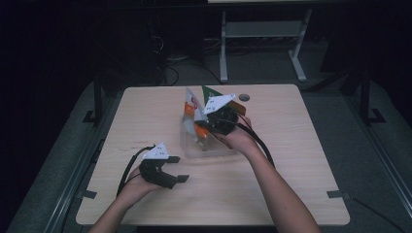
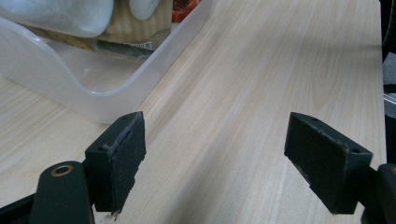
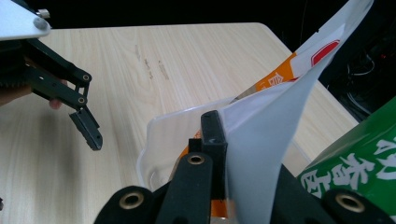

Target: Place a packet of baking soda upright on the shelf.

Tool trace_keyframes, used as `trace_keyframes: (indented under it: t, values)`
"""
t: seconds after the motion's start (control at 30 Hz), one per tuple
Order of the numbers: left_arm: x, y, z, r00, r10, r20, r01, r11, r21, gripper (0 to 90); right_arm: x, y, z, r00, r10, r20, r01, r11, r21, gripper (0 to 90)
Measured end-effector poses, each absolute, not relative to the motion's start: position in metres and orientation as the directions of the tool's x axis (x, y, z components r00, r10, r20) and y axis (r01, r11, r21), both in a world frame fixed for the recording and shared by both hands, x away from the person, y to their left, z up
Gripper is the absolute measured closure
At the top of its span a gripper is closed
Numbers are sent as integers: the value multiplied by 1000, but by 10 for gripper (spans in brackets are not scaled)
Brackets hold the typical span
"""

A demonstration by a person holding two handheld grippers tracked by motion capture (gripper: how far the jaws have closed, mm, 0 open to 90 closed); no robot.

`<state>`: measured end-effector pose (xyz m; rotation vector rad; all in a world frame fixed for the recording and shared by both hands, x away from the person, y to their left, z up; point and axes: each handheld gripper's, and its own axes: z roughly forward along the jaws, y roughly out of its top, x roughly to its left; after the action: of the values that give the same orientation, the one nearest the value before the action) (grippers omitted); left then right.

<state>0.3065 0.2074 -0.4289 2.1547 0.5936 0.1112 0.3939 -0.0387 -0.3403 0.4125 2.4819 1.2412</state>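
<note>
One white-and-orange snack pouch [image 3: 275, 154] stands upright, clenched in the right tongs [image 1: 206, 127] directly above the clear plastic bin [image 1: 214, 151]. The left tongs [image 1: 178, 169] hang released, near the bin's left on the counter [image 1: 291, 160].

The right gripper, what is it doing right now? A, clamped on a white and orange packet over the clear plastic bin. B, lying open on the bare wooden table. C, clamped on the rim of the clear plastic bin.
A: the right gripper has its jaws shut on the white and orange packet, held above the clear plastic bin.
</note>
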Motion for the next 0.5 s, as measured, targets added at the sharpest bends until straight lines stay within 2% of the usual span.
trace_keyframes:
  t: [0.37, 0.5]
  values:
    - [305, 204, -432, 886, 440, -143, 379, -511, 772, 202, 398, -38, -352, -905, 405, -130, 136, 567, 812, 899]
    - [305, 203, -432, 887, 439, -146, 379, -510, 772, 202, 397, -38, -351, -905, 412, -108, 153, 552, 820, 868]
